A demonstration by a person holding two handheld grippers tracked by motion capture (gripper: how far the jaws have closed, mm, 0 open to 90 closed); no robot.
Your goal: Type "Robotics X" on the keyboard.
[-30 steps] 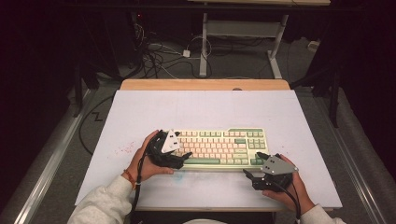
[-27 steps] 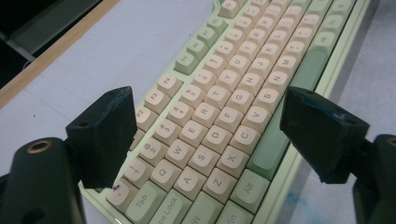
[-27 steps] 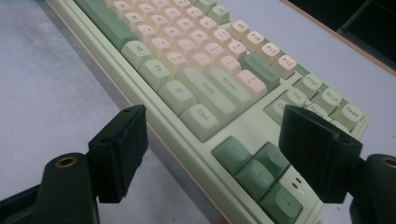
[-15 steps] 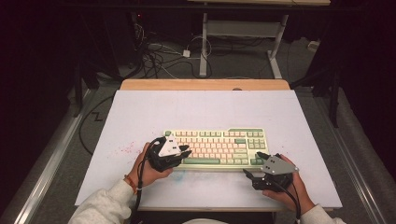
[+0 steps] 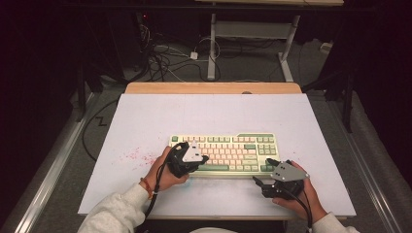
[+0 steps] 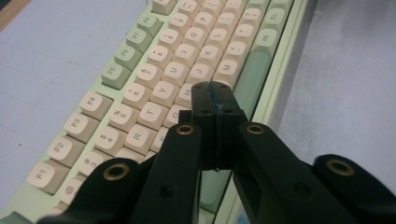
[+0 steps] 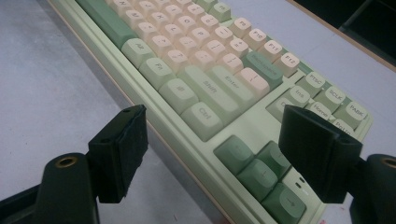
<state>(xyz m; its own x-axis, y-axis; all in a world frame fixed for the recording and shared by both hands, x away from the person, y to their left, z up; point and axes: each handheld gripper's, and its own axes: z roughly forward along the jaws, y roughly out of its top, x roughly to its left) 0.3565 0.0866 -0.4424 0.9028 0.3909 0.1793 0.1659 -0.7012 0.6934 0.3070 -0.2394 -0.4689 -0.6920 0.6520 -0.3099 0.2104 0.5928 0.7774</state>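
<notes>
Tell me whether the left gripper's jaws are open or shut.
Shut: the left gripper has both black pads pressed together, nothing between them, above the keyboard.

So the keyboard (image 5: 228, 153) sits on the table (image 5: 214, 111), a bit toward the person's side and roughly centred, with bare surface behind it and to both sides. The left gripper (image 5: 200, 160) is over the keyboard's left half, its closed tips above the letter keys near the front edge, and the right gripper (image 5: 260, 183) sits just in front of the keyboard's right front corner, by the arrow keys. Past the table's far edge, a tangle of cables (image 5: 165, 58) lies on the floor.
</notes>
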